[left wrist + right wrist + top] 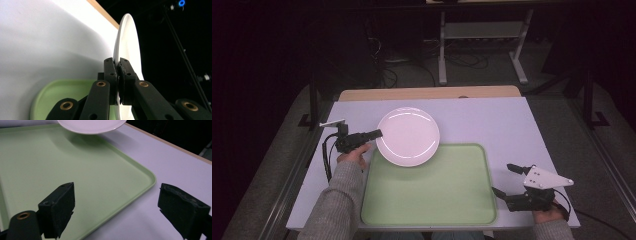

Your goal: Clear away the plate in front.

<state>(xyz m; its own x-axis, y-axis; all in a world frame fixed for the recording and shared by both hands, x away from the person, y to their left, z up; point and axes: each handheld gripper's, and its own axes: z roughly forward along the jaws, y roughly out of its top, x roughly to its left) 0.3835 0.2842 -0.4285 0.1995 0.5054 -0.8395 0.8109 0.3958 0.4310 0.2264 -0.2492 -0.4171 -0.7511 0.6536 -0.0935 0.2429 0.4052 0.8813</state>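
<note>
The green tray (432, 197) lies bare — open passage across it; only the lifted white plate (408, 136) overhangs its far-left corner.

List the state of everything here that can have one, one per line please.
White plate: clamped at its rim, held off the table, partly over the tray's far edge.
Green tray: flat on the table, nothing resting on it.
Left gripper: shut on the plate's rim.
Right gripper: open, holding nothing.
</note>
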